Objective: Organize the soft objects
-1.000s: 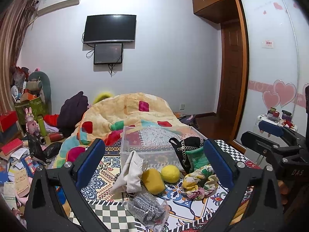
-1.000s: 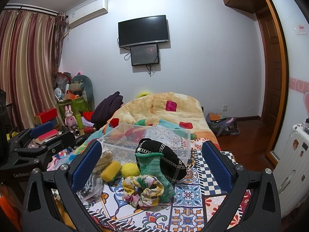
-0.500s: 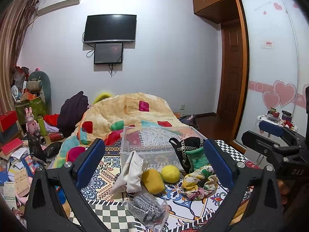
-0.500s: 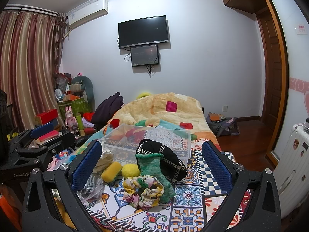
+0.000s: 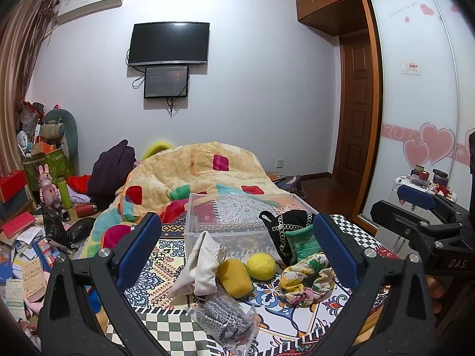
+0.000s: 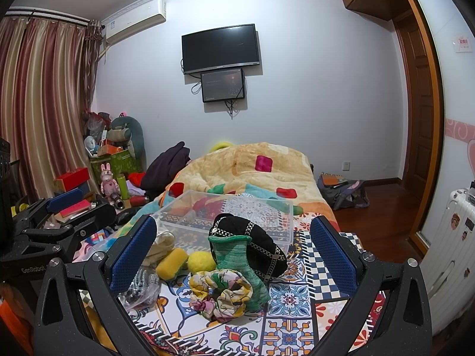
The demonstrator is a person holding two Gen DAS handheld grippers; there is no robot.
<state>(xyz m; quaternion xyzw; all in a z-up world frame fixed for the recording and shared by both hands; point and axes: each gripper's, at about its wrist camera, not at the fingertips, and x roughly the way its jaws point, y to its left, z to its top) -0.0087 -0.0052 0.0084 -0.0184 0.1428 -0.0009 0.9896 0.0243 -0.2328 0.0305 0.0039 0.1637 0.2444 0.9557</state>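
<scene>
Hand-held gripper (image 5: 439,231) marked "DAS"

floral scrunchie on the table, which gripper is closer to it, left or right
Right. The floral scrunchie lies centred just ahead of the open right gripper. For the open left gripper it sits off toward its right finger, with the yellow sponge more central.

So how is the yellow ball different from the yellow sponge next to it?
The yellow ball is round and fuzzy-looking; the yellow sponge is a longer block with rounded edges. The ball is a brighter lemon yellow, the sponge a deeper golden yellow. The ball looks smaller than the sponge. Both lie side by side on the patterned cloth, in front of the clear plastic bin, and neither is held.
</scene>
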